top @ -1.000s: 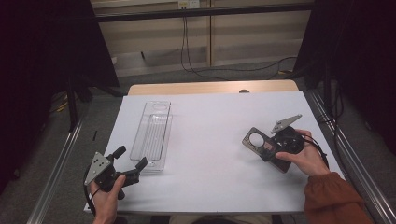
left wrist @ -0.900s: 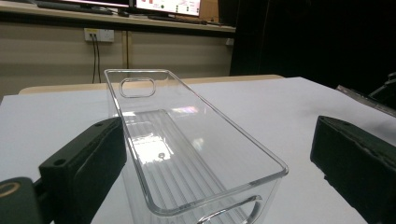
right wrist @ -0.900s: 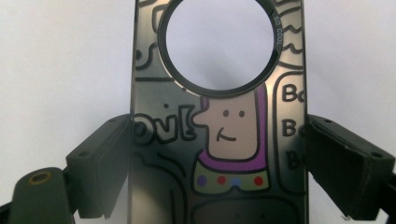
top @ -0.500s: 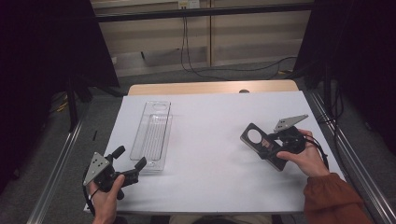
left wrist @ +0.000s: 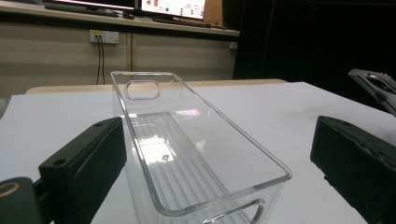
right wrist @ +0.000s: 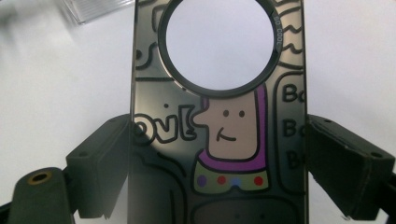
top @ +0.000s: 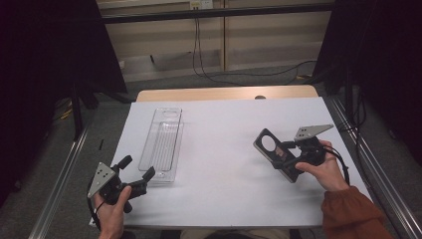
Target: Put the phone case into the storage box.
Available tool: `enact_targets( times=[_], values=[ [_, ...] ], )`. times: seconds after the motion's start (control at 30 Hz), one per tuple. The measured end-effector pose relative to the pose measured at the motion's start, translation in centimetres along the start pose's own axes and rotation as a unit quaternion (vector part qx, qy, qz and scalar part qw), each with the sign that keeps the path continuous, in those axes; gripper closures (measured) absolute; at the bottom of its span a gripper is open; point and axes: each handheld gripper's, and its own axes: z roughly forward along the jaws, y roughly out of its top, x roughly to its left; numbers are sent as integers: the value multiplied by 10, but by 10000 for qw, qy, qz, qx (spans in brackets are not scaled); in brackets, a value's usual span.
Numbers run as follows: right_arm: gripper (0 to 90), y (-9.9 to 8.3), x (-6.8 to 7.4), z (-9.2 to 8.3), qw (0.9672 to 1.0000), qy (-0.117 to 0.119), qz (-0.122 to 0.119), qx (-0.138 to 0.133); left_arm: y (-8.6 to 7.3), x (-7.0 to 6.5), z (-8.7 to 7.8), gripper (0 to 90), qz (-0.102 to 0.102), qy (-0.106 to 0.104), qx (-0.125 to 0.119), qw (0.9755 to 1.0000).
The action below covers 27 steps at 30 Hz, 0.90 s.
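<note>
Right gripper (right wrist: 217, 154) clamped the dark, cartoon-printed phone case (right wrist: 219, 116) at frame centre by its long edges; thin, light, probably flexible and slippery.

A dark phone case (top: 274, 152) with a round hole and cartoon drawings sits clamped in the right claw (top: 291, 157).

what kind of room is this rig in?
Probably a lab or recording workspace: black curtains flank the white-covered table, loose cables trail along the wall, and monitors sit on a bench behind.

Dark phone case (right wrist: 219, 140) with cartoon doodles, clear ribbed tray (left wrist: 187, 158), white table (top: 224, 129)
</note>
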Motion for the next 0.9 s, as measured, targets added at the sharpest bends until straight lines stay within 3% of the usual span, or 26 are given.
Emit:
enact_targets(
  times=[0.2, 0.3, 0.67, 0.9],
  values=[
    [122, -2, 6, 5, 9998, 93, 38, -185, 1, -1, 1, 33, -29, -43, 9, 10000],
    [122, -4, 8, 8, 9998, 7, 69, -165, 3, 0, 1, 40, -28, -77, 2, 10000],
    [122, -7, 18, 17, 9984, 303, 122, -462, 6, -2, 5, 44, -55, -202, 42, 9998],
    [121, -6, 25, 22, 9970, 479, 117, -601, 8, -7, 10, 38, 68, -241, 133, 9996]
  ],
)
